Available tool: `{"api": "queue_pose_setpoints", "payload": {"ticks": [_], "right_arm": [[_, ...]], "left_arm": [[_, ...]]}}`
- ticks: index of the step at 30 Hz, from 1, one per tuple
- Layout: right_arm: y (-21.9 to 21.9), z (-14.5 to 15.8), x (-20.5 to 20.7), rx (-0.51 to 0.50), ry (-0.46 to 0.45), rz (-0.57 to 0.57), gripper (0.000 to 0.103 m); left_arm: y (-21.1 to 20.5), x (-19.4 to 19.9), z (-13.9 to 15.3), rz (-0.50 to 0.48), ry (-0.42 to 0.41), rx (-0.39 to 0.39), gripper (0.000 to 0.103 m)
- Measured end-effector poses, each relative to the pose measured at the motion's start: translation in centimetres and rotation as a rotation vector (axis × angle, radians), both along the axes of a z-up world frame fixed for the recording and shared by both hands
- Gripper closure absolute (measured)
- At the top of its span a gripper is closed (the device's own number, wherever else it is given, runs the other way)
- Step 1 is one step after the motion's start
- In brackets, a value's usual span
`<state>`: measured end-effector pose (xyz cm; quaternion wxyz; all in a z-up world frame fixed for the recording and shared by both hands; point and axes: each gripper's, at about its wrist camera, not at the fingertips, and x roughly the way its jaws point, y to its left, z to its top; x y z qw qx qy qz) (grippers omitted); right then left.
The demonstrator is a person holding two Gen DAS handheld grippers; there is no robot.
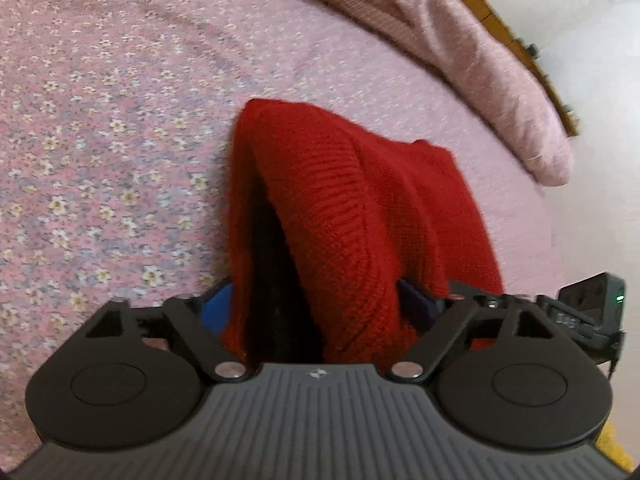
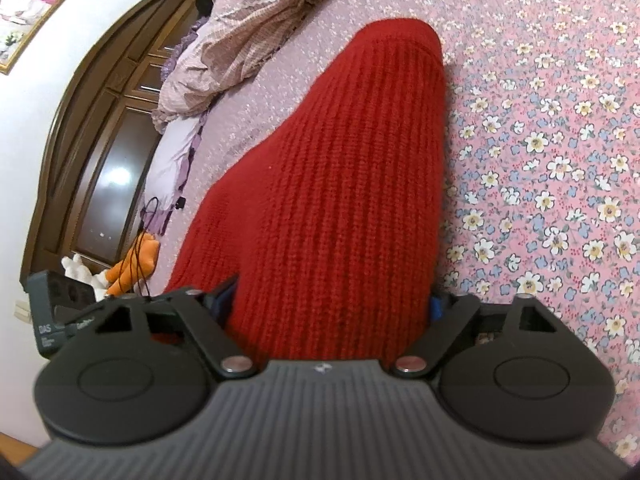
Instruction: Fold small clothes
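The left gripper [image 1: 316, 304], a black two-finger tool with blue pads [image 1: 216, 306], is closed down onto a red ribbed knit garment [image 1: 344, 208], which fills the narrow gap between its fingers. The knit rises ahead of the fingers as a folded hump with a dark hollow on its left side, and its far end rests on the pink floral bedspread [image 1: 92, 128] that spreads out to the left of this gripper. Ahead and to the right lies a rumpled pale pink fuzzy blanket [image 1: 480, 52], well apart from the garment.

The right gripper [image 2: 332, 304], of the same black build, is likewise clamped on the red ribbed knit garment [image 2: 340, 184], with cloth packed between its blue pads [image 2: 436, 308]. From these fingers the knit stretches forward as a broad ribbed band to a rounded end on the bedspread [image 2: 560, 120], which lies to this gripper's right. To its left, beyond the bed edge, stand a dark brown wooden headboard [image 2: 92, 128] and an orange soft toy [image 2: 132, 264]; ahead-left sits a heap of crumpled pinkish bedding [image 2: 248, 28].
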<state>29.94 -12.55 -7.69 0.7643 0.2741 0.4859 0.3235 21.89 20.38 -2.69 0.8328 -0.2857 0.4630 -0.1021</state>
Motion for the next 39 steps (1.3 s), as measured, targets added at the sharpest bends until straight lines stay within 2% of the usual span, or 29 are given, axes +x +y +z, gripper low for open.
{"api": "queue_pose_setpoints", "payload": {"ticks": [2, 6, 11, 15, 25, 31, 39], "right_arm": [[-0.6, 0.0, -0.2, 0.030, 0.008, -0.019, 0.027], [-1.5, 0.3, -0.8, 0.086, 0.004, -0.051, 0.033], [-3.0, 1.3, -1.7, 0.203, -0.005, -0.082, 0.037], [-4.3, 2.4, -2.2, 0.234, -0.030, -0.091, 0.037], [-11.2, 4.9, -4.3, 0.178, -0.123, -0.173, 0.037], [-16.0, 4.7, -5.4, 0.140, -0.128, -0.225, 0.037], [-18.7, 2.5, -5.7, 0.121, -0.073, -0.259, 0.037]], "left_arm": [[-0.2, -0.2, 0.3, -0.011, -0.026, -0.003, 0.025], [-0.9, -0.5, 1.3, -0.026, -0.074, 0.036, 0.032], [-1.6, -0.8, 2.3, -0.021, -0.095, 0.023, 0.033], [-3.1, -0.7, 2.9, -0.039, -0.100, 0.018, 0.034], [-10.7, 0.4, 2.9, -0.145, -0.100, -0.043, 0.034], [-16.4, 1.1, 3.3, -0.228, -0.073, 0.016, 0.034], [-19.9, 1.9, 2.6, -0.270, -0.029, 0.107, 0.034]]}}
